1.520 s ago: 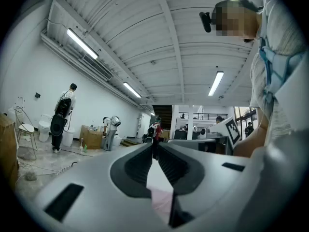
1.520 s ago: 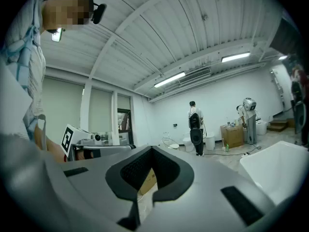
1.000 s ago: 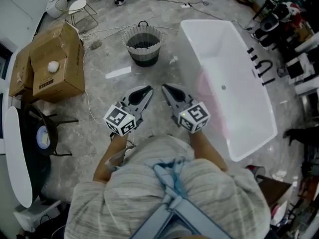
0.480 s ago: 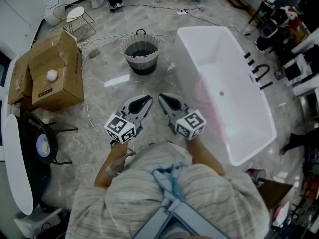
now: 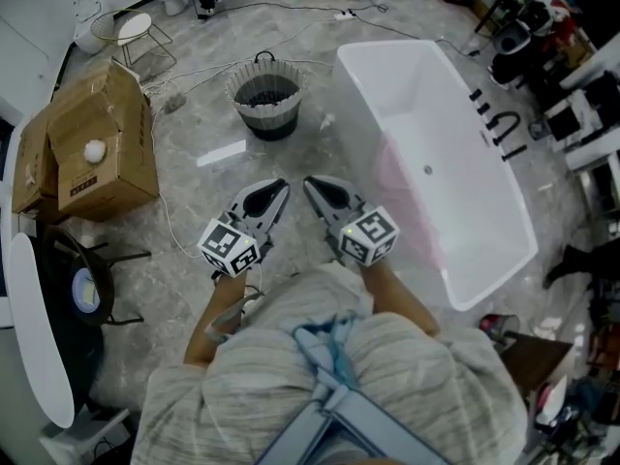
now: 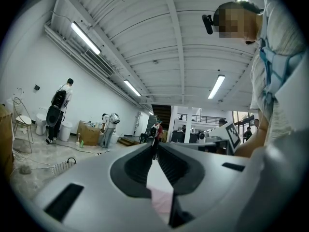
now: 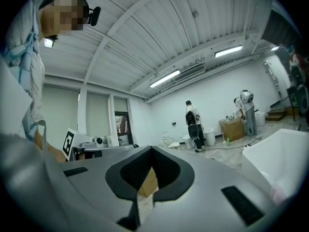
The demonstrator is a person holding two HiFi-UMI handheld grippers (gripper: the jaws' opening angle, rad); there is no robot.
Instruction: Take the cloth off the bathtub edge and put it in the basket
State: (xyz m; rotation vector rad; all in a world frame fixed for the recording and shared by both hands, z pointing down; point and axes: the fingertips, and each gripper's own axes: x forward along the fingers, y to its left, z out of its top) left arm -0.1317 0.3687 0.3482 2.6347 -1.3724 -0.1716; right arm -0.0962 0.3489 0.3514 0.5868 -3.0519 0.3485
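A pale pink cloth (image 5: 405, 190) hangs over the near long edge of the white bathtub (image 5: 484, 211) at the right of the head view. The round wire basket (image 5: 265, 99) stands on the floor beyond my grippers, left of the tub. My left gripper (image 5: 282, 184) and right gripper (image 5: 310, 182) hover side by side in front of the person's body, level, both shut and empty. They are apart from the cloth and the basket. In the left gripper view the cloth (image 6: 161, 202) shows behind the shut jaws of the left gripper (image 6: 154, 148). The right gripper (image 7: 151, 150) holds nothing.
Open cardboard boxes (image 5: 97, 143) sit at the left, with a black chair (image 5: 92, 269) and a white oval tabletop (image 5: 39, 327) nearer. Cables (image 5: 208, 61) run over the marble floor. Black taps (image 5: 499, 129) stand on the tub's far side. A person (image 7: 194, 124) stands far off.
The head view has drifted slightly, so the tub and basket sit a little higher in the picture. Both grippers keep the same pose, shut and side by side.
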